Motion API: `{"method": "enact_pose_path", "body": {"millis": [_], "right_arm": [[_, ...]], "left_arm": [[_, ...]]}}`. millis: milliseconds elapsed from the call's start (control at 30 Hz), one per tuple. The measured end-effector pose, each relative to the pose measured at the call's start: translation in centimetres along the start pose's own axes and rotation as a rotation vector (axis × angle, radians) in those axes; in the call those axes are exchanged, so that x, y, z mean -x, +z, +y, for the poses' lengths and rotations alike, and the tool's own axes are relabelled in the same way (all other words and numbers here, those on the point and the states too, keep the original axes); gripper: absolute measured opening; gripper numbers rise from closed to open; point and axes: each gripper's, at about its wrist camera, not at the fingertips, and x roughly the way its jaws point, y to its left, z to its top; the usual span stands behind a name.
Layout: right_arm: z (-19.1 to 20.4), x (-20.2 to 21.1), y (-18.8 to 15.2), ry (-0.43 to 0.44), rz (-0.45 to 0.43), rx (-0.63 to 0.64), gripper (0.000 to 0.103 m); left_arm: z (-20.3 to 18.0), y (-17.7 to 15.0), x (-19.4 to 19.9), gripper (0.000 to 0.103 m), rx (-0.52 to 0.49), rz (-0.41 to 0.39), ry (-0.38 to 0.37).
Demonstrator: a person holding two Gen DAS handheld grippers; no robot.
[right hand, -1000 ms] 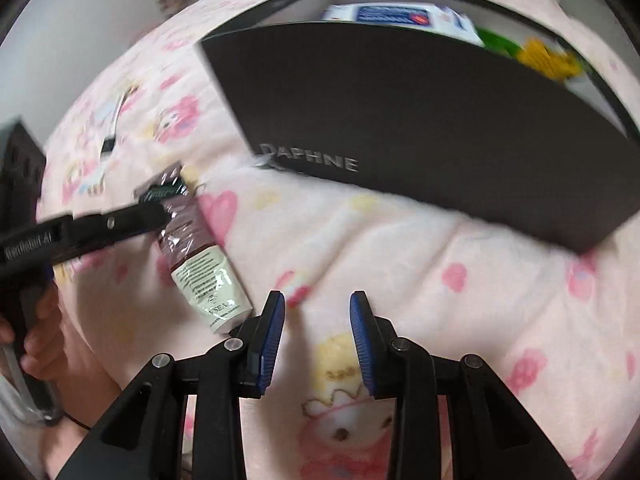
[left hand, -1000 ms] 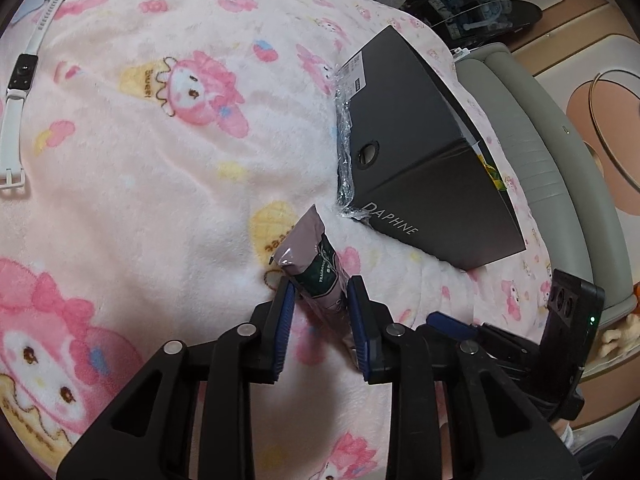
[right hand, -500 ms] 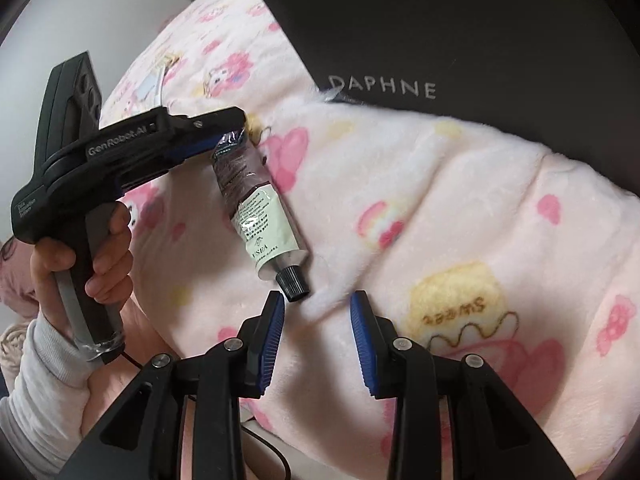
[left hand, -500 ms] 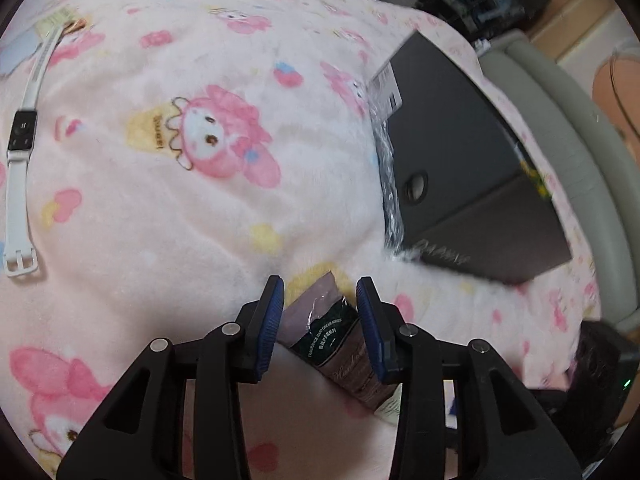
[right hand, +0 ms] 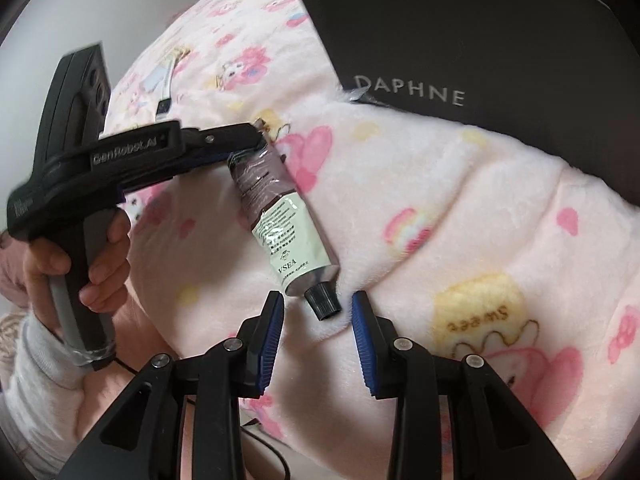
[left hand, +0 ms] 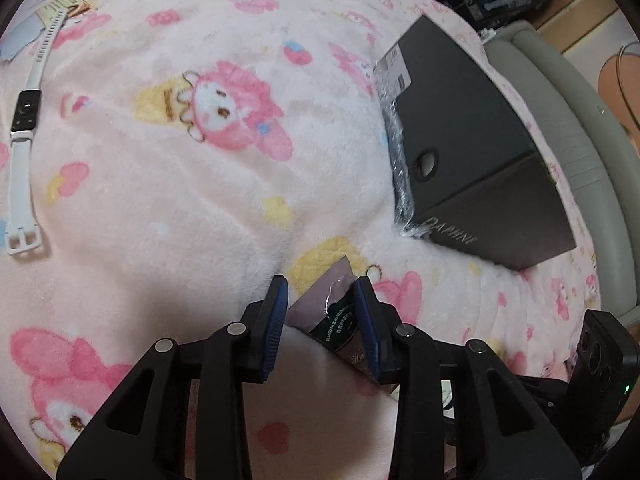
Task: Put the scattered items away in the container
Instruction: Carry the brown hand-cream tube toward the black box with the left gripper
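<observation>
Left wrist view: left gripper (left hand: 320, 312) is straddling the crimped end of the tube (left hand: 338, 320) lying on the pink blanket (left hand: 168, 208); jaws have just been opening, now apart. Black box (left hand: 472, 152) is sitting near, upper right.

Right wrist view: right gripper (right hand: 316, 324) is hovering, jaws apart, just beside the tube's black cap (right hand: 323, 302).

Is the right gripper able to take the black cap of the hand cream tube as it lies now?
Probably yes. The right gripper is open, and the black cap lies just ahead of its fingertips on the pink blanket with nothing between them. The left gripper straddles only the hand cream tube's far crimped end.
</observation>
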Motion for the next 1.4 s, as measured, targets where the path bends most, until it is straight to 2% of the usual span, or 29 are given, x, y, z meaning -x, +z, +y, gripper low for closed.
{"method": "enact_pose_path", "body": {"millis": [167,300,433,533,633,700,833,933,1000,1100,1267,1400], "right_arm": [[0.9,-1.0,0.6,-0.056,-0.032,-0.001,0.030],[1.6,-0.5,2.2,-0.139,-0.085,0.025,0.030],[0.5,2.0,2.9,-0.162,-0.167,-0.010,0.030],[-1.1,3.5,2.4,-0.095,-0.158,-0.043,0.030],[-4.0,5.5,0.2,-0.011,-0.138,-0.108,0.030],[-6.7,7.7,-1.7,0.050,-0.130,-0.157,0.031],[-8.4,7.0,-2.5,0.110,-0.099,-0.229,0.034],[-8.7,7.2,-2.4,0.126,-0.113,-0.241,0.034],[-8.8,7.8,-2.3,0.131,-0.134,-0.246,0.034],[-9.5,8.7,-2.2,0.138,-0.158,-0.275,0.034],[-9.0,6.8,-2.8,0.179,-0.100,-0.288,0.034],[-8.5,6.4,-2.6,0.158,-0.127,-0.291,0.034]], "left_arm": [[0.2,-0.8,0.6,0.034,0.013,0.016,-0.032],[0.5,-1.6,1.3,0.035,0.036,0.019,-0.063],[0.4,-2.1,1.6,0.035,0.050,0.027,-0.083],[0.9,-2.2,2.1,0.036,0.088,0.008,-0.087],[1.1,-2.2,2.2,0.037,0.108,-0.003,-0.098],[1.1,-2.3,1.9,0.038,0.114,0.016,-0.105],[0.4,-2.3,1.0,0.040,0.080,0.050,-0.112],[0.3,-2.2,1.7,0.043,0.089,0.018,-0.162],[0.8,-2.1,2.1,0.043,0.113,0.004,-0.167],[1.2,-2.2,1.7,0.042,0.130,0.024,-0.141],[0.7,-2.3,1.2,0.042,0.093,0.046,-0.107],[0.5,-1.5,1.0,0.043,0.081,0.019,-0.086]]}}
